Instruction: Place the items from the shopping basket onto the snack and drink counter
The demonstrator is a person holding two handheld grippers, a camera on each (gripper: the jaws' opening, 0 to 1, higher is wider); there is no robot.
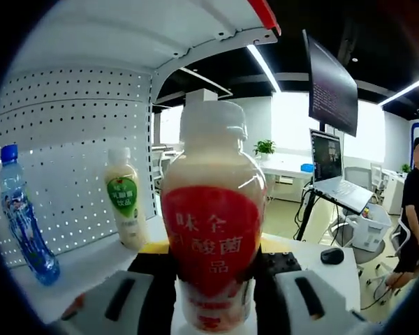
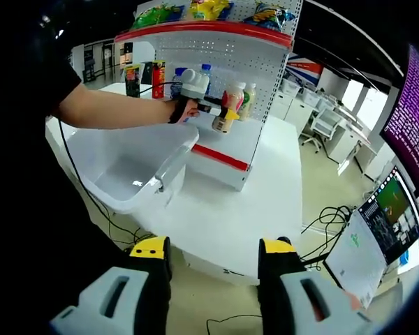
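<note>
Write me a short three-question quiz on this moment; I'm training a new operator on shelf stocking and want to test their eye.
1. True or false: the left gripper holds the red-labelled bottle.
2. Which bottle stands nearer the red-labelled one in the left gripper view: (a) green-labelled bottle, (b) blue bottle?
3. Fill in: the right gripper is ____ and holds nothing.

Key: 1 true. 2 a. 3 open.
</note>
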